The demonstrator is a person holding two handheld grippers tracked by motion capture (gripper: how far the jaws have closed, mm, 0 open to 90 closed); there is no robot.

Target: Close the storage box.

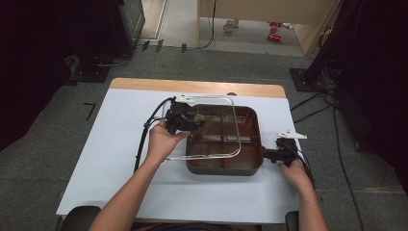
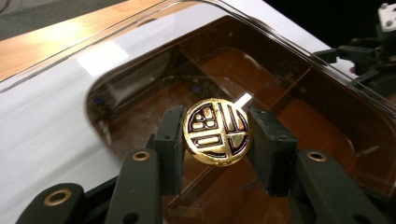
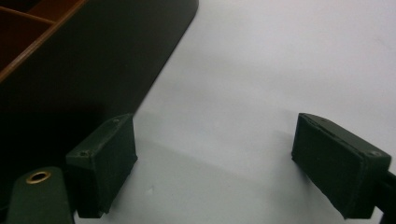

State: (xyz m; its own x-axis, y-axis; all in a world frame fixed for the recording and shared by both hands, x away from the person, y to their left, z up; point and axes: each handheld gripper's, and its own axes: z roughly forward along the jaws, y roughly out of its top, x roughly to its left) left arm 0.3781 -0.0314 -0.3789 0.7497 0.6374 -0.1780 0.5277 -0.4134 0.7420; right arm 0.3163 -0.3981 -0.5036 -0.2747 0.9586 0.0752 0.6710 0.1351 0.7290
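The clear lid lies partly over the brown divided tray, offset toward the tray's left and far sides, so that its near-left corner overhangs the white counter. The lid carries a round gold knob with a dark pattern; in the left gripper view the left tongs are clenched on this knob, one black pad on each side of it. Through the lid the tray's brown partitions and compartments are visible. In the high view the left hand holds these tongs above the tray's left portion, with a black cable trailing toward the near-left. The right tongs are released: in the right gripper view the two pads stand well apart over bare white surface, just beside the dark outer wall of the tray. In the high view the right hand rests near the tray's near-right corner. The counter is covered by a white sheet, with a strip of pale wood exposed along the far edge. The surrounding floor is grey carpet with black cables running across it on the right; dark equipment stands at the left and right margins, and a lit area lies beyond.
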